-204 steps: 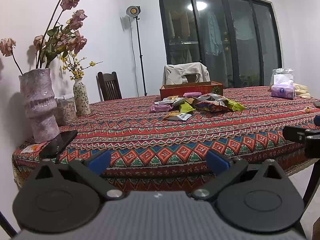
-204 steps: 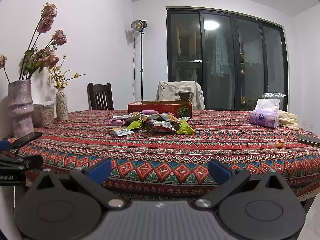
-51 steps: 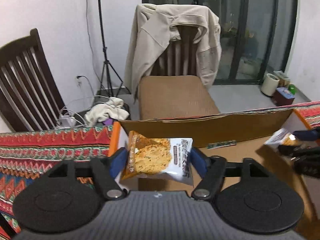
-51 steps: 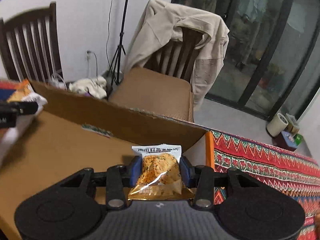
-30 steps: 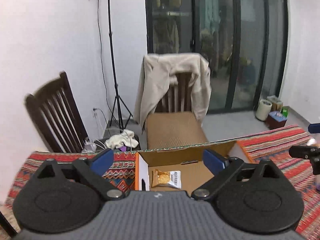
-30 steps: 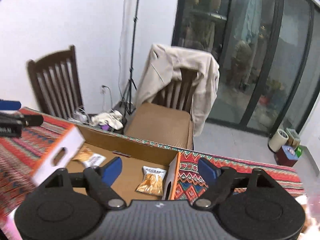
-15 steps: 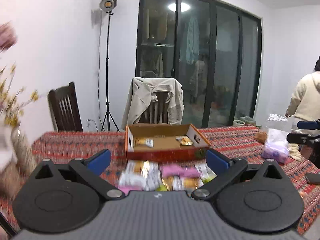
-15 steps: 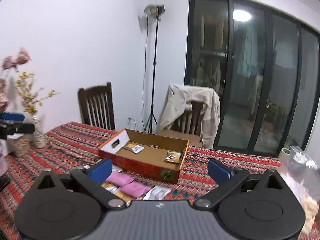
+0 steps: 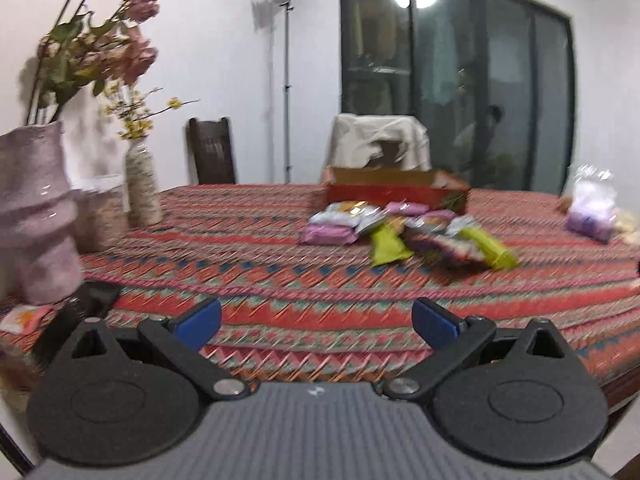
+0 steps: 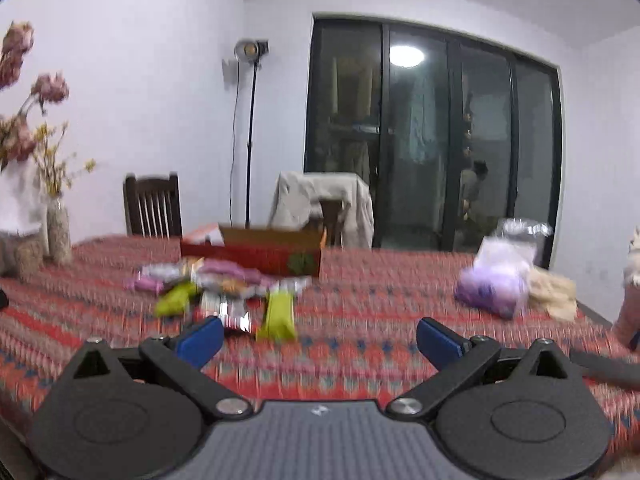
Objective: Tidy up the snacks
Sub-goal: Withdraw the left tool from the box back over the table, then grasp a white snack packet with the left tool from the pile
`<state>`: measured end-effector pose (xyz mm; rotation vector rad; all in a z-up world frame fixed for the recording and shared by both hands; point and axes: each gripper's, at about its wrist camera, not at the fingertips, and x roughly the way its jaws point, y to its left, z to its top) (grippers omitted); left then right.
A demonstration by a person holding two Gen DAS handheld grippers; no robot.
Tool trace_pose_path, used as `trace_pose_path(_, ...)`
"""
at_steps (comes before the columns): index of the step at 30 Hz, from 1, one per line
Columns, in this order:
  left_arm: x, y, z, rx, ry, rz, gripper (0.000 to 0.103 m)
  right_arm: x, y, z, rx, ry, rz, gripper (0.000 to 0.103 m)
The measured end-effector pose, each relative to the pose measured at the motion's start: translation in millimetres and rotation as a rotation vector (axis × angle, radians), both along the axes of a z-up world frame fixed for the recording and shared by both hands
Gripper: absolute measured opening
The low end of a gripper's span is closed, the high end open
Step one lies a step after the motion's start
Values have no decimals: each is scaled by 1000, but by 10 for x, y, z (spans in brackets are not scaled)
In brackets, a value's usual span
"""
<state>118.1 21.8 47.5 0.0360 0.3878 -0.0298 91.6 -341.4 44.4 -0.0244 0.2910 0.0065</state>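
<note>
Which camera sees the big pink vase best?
The left wrist view. The big pink vase stands close at the left edge there, shown almost whole with its pink flowers above. The right wrist view shows only some flowers at its left edge; no pink vase can be made out there.

Colours on the table

We see a red zigzag tablecloth (image 9: 280,264), lime-green and pink snack packets (image 9: 400,228), a red-sided box (image 10: 256,254).

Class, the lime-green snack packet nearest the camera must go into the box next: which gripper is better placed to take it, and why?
Probably the right gripper: open and empty, with the green packet just ahead between its fingers. The left gripper, also open, sees the green packets farther off and to its right.
</note>
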Motion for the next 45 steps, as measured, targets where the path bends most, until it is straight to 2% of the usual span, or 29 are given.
trace_pose_path(5, -60, 10, -33, -9, 13, -3, 103, -52, 27, -155, 66, 14, 24, 103)
trace_pose_path(11, 96, 18, -78, -10, 41, 12, 103, 48, 85, -212, 38, 37, 29, 103)
trace_pose_path(18, 416, -52, -128, 6, 81, -14, 103, 341, 81, -260, 58, 68, 28, 103)
trace_pose_path(25, 941, -153, -162, 3, 114, -22, 103, 785, 121, -282, 45, 104, 61, 103)
trace_pose_path(34, 1774, -187, -127, 18, 110, -95, 103, 1657, 215, -207, 89, 153, 205, 94)
trace_pose_path(36, 2066, -159, -84, 36, 107, -107, 103, 1928, 269, -174, 78, 162, 258, 83)
trace_pose_path(40, 2713, -164, -54, 70, 121, -122, 103, 2532, 404, -118, 54, 181, 350, 79)
trace_pose_path(43, 3212, -208, -134, 76, 142, -128, 103, 3044, 535, -175, 65, 240, 429, 77)
trace_pose_path(45, 3466, -257, -217, 83, 142, -156, 103, 3352, 658, -243, 47, 292, 433, 72)
